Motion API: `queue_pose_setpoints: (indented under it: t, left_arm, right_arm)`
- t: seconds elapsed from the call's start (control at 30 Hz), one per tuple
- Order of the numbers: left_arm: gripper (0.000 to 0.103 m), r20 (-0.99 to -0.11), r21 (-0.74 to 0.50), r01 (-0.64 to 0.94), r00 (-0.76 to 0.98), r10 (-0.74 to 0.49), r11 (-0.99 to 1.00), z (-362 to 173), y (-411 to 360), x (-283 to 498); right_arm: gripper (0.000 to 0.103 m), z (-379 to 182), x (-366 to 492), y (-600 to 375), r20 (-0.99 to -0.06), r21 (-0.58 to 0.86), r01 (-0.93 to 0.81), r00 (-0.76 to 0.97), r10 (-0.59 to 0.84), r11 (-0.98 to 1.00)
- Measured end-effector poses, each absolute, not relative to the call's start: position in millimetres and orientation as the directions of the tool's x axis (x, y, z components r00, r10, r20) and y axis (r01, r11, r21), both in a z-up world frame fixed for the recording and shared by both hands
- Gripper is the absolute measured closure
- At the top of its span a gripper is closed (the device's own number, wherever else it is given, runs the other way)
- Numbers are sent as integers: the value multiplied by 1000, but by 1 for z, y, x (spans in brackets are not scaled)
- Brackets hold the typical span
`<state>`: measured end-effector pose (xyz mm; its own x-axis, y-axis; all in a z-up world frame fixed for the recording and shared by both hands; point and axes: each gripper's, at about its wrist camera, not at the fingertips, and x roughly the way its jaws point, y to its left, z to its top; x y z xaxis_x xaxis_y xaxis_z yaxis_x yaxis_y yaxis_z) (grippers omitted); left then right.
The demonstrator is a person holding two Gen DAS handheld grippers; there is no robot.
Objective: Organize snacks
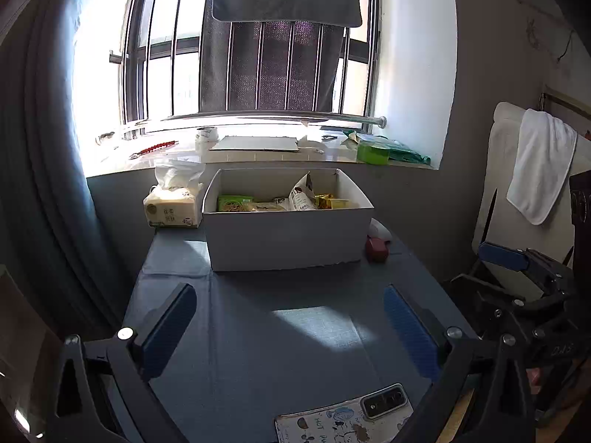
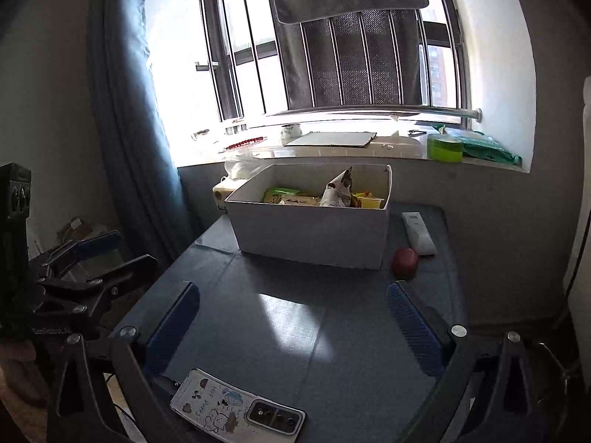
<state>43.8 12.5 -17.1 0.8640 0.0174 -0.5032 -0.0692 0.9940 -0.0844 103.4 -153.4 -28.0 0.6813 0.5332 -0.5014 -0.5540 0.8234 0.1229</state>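
Observation:
A white cardboard box [image 1: 288, 236] stands at the far side of the blue-grey table [image 1: 258, 332]; it also shows in the right wrist view [image 2: 310, 232]. Inside lie a green snack pack [image 1: 234, 203], a white upright pouch [image 1: 301, 193] and yellow packets [image 1: 330, 202]; the same green pack [image 2: 279, 195], pouch [image 2: 338, 186] and yellow cup [image 2: 371, 203] show from the right. My left gripper [image 1: 290, 317] is open and empty above the table's near half. My right gripper [image 2: 293, 317] is open and empty too, well short of the box.
A phone in a cartoon case [image 1: 343, 421] lies at the near edge, also in the right wrist view [image 2: 236, 409]. A red round object [image 2: 405, 263] and a white remote [image 2: 417, 232] sit right of the box. A tissue pack [image 1: 173, 210] stands left of it. Windowsill clutter behind.

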Motion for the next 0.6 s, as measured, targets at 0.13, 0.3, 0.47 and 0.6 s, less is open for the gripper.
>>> queue_pose_setpoints:
  t: [0.13, 0.3, 0.47, 0.6]
  left_arm:
    - [0, -504, -82, -71, 863, 21, 994, -18, 11, 44]
    - [0, -506, -83, -70, 862, 19, 994, -18, 11, 44]
    - [0, -508, -84, -67, 861, 15, 994, -18, 11, 44]
    - [0, -511, -82, -66, 859, 15, 994, -19, 10, 44]
  right_arm:
    - [0, -28, 103, -155, -501, 124, -552, 682, 532, 825]
    - [0, -28, 103, -154, -502, 125, -555, 680, 535, 822]
    - [0, -28, 103, -154, -504, 125, -557, 677, 536, 821]
    - [0, -28, 103, -154, -503, 126, -559, 676, 538, 820]
